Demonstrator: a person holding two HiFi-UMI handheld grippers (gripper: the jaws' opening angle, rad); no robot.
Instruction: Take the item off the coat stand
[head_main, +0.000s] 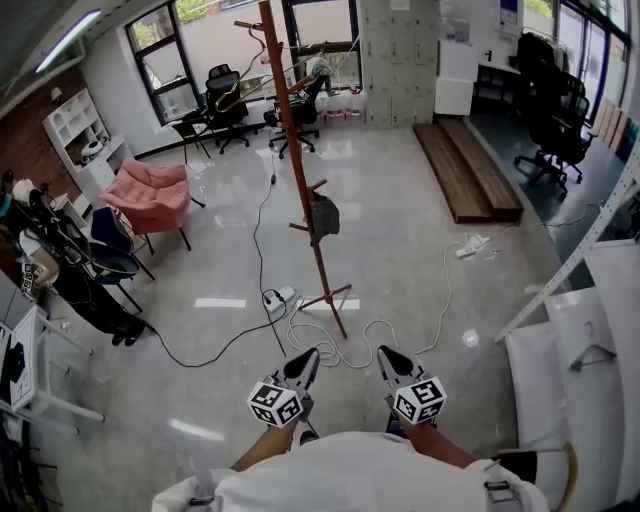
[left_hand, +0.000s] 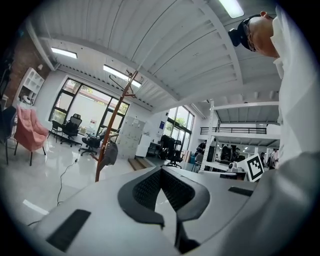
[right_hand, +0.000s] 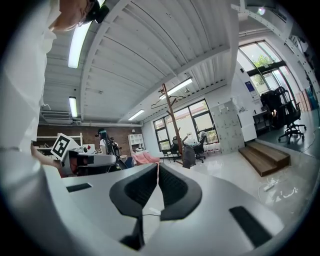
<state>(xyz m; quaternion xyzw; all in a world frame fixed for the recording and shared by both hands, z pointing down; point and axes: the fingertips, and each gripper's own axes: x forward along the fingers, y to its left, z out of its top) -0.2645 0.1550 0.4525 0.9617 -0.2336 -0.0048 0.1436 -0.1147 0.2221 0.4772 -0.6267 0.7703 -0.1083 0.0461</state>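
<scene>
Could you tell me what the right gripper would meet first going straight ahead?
Open air first, then probably the brown wooden coat stand with its dark grey bag, just right of that line; depth is unclear.

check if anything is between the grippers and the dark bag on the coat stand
Nothing upright does. The left gripper and right gripper, both shut, face open floor up to the coat stand, where the dark bag hangs low. Only white cables and a power strip lie by its base.

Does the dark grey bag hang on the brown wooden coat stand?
Yes, the dark grey bag hangs low down on the coat stand.
</scene>
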